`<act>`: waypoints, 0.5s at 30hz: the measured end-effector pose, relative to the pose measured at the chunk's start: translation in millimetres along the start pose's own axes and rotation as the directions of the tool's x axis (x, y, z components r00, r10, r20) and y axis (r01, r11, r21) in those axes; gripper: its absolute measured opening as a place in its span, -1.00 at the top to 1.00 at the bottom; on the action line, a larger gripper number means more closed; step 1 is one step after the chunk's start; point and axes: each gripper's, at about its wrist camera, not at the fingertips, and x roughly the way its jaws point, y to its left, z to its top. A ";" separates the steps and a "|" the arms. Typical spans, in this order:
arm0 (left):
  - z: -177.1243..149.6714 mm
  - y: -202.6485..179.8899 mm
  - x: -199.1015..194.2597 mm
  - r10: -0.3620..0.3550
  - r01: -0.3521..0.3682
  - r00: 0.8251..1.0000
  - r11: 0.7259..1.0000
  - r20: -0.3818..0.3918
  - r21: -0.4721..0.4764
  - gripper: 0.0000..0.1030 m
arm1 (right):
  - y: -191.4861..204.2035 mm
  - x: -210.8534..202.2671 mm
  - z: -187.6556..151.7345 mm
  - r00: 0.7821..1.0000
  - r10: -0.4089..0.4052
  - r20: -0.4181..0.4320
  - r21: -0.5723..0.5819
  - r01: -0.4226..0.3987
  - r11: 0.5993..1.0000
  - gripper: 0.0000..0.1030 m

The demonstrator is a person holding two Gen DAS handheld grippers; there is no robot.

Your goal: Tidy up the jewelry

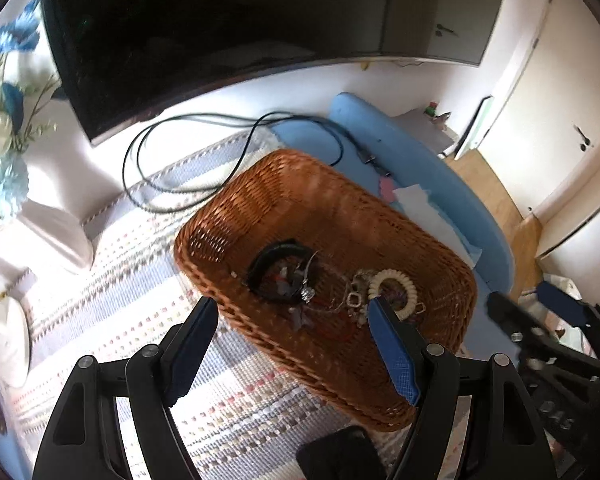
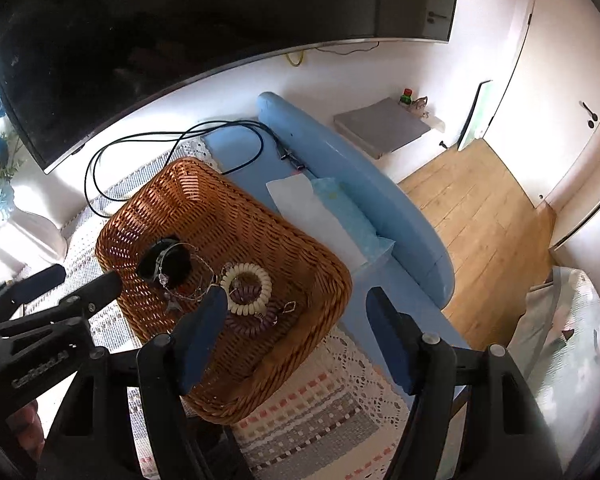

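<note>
Jewelry sits bunched in the near end of the wicker basket (image 1: 380, 216), lower centre of the left wrist view; the far end of the basket is bare weave. The basket walls keep the small pieces from rolling off onto the woven mat (image 1: 148, 280).

The pile:
- black bangle (image 1: 276, 254) on the left side of the pile, with a thin silver chain (image 2: 188, 280) draped across it
- cream coil bracelet (image 2: 247, 286) to the right, lying on top of a purple coil (image 2: 252, 322)
- small metal links and a diamond-shaped earring (image 2: 290, 306) at the right edge, too tangled to separate by eye

Left gripper (image 1: 292, 312): fingers spread wide, nothing between them. It hovers above the near rim, aimed at the pile, straddling the bangle side.

Right gripper (image 2: 296, 300): also wide open and empty. Its left finger overlaps the cream coil in frame; I can't tell contact from hover. Its right finger hangs outside the basket over the blue table edge (image 2: 380, 200).

Both open over 1 pile suits either stage: about to pick pieces out for sorting, or just let go after gathering them in. The frames don't settle which.

Risk: the chain crosses the bangle, so lifting either could drag the other.
</note>
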 end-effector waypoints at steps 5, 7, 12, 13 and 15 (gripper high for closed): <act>-1.3 4.2 3.8 0.001 -0.001 1.000 1.000 -0.014 -0.005 -0.52 | -3.2 -0.6 -0.4 1.000 -0.004 0.000 0.015 0.004 1.000 -0.42; -1.4 5.7 4.8 -0.007 0.007 1.000 1.000 -0.015 -0.007 -0.52 | -4.0 0.6 0.0 1.000 -0.003 -0.005 0.022 0.003 1.000 -0.42; -2.1 8.0 15.2 0.018 -0.018 0.999 1.000 -0.043 -0.003 -0.52 | -3.0 -3.9 0.7 1.000 -0.012 0.000 0.028 0.012 1.000 -0.42; -3.0 8.9 16.7 0.021 -0.021 0.999 1.000 -0.048 -0.004 -0.52 | -2.3 -6.3 0.7 1.000 -0.014 0.007 0.023 0.013 1.000 -0.42; -3.6 8.9 19.6 0.034 -0.034 0.997 0.999 -0.062 0.001 -0.52 | -3.0 -10.0 0.0 1.000 -0.019 0.015 0.023 0.018 1.000 -0.42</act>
